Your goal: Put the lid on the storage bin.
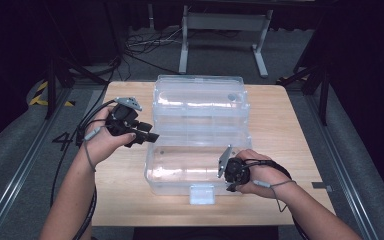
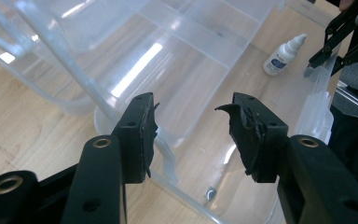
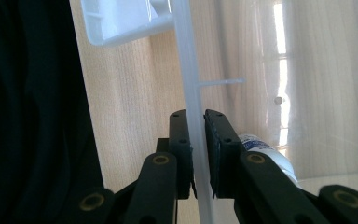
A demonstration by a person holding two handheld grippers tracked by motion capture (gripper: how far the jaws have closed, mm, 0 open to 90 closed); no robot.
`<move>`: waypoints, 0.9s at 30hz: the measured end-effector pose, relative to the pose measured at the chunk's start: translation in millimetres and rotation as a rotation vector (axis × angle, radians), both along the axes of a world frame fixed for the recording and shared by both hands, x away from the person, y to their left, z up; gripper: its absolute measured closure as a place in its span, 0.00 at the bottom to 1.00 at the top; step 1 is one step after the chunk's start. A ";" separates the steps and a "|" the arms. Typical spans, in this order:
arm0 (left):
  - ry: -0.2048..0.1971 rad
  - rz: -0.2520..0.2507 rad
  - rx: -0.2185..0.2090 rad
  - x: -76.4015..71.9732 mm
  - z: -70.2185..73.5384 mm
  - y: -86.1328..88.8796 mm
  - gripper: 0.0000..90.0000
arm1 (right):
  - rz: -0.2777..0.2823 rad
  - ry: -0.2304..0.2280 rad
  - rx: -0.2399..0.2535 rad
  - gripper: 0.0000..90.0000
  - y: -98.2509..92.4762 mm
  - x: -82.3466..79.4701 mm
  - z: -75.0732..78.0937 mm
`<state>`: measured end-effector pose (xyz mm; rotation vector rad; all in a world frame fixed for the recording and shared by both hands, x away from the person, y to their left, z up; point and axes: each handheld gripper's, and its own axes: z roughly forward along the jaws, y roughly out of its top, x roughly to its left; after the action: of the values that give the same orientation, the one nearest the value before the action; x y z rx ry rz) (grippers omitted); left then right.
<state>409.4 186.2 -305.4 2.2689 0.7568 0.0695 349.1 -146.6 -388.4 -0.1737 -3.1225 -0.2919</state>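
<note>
1. Wooden surface (image 1: 275, 115) carries a clear plastic box (image 1: 200, 135), standing open at the middle with its lid tilted back toward the far edge; grey floor and cables lie beyond.
2. We hold the left gripper (image 1: 147, 136) just beside the left end of the box, above the surface. In the left gripper view its jaws stand spread with nothing between them, pointed into the box.
3. We hold the right gripper (image 1: 228, 175) at the front right of the box. In the right gripper view its jaws pinch the front wall.
4. We see a small white dropper bottle (image 2: 283, 55) lying inside the box, near the right gripper.
</note>
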 end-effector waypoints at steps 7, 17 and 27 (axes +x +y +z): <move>-0.030 -0.021 0.002 14.2 12.4 -13.7 0.57 | -0.011 -0.001 0.001 0.91 -0.6 -0.7 0.1; -0.061 -0.051 0.017 37.5 23.4 -35.1 0.57 | -0.028 -0.004 0.018 0.91 -2.2 -1.4 -0.4; -0.089 -0.074 0.013 58.3 27.0 -57.0 0.52 | -0.025 -0.006 0.024 0.91 -2.9 -1.6 -0.8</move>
<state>467.8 129.2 -278.4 2.2875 0.6267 0.1397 347.4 -149.4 -389.2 -0.2130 -3.1229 -0.3310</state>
